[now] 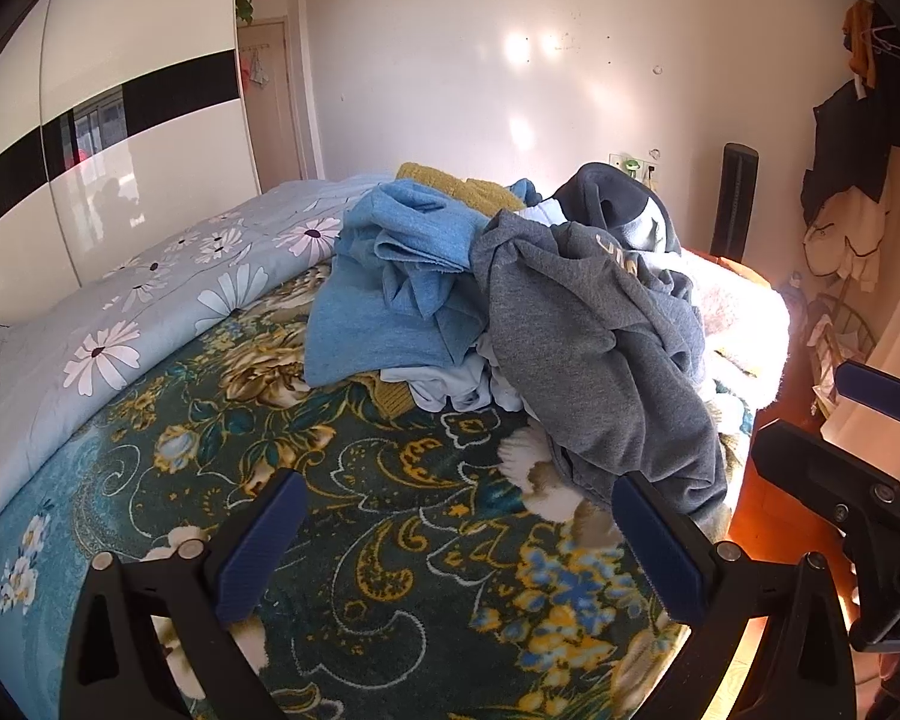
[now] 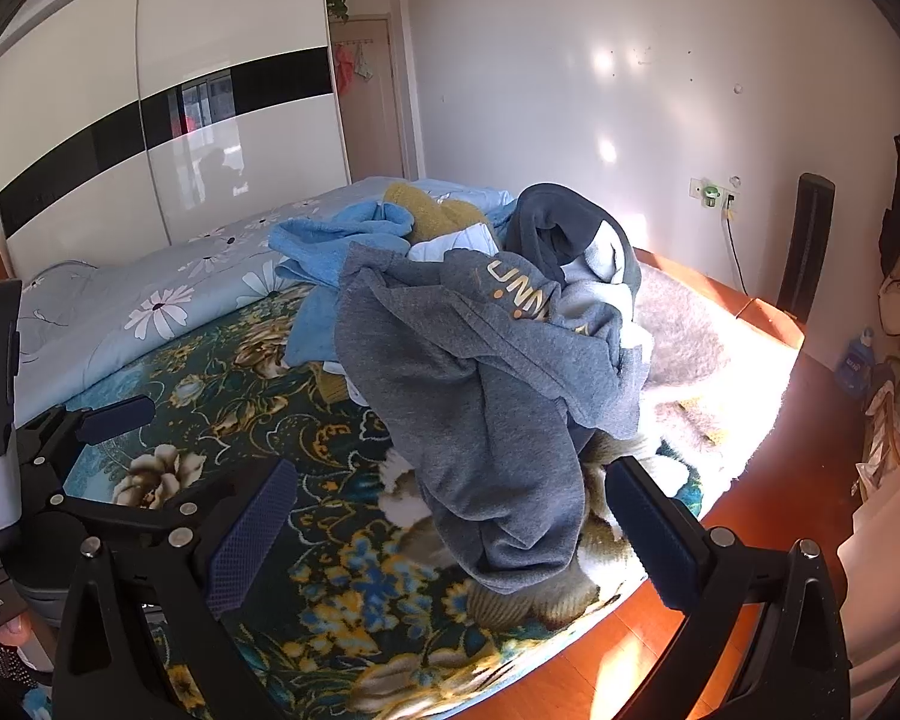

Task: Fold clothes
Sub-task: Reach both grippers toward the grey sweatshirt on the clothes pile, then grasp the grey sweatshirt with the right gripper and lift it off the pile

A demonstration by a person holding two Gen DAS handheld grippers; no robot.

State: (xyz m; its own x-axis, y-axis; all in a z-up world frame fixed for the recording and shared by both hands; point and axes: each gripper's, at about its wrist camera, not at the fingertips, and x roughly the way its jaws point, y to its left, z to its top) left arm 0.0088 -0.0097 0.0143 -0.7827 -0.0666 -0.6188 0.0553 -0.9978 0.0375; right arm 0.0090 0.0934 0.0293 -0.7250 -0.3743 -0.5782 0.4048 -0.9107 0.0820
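Your left gripper [image 1: 456,546] hangs with its jaws spread wide and nothing between them, over the floral blanket [image 1: 354,516] just short of the pile of clothes [image 1: 510,276]; your right gripper [image 2: 450,534] is just as wide and empty, a drooping fold of the grey sweatshirt [image 2: 480,396] lying between its blue pads [image 2: 252,534] without touching them; that sweatshirt tops the near side of the pile, the blue garment [image 1: 390,276] sits on the pile's left, the mustard piece [image 1: 450,183] behind it.

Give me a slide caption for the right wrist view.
Open right gripper poised before a crumpled grey sweatshirt atop unfolded clothes on a floral teal blanket.
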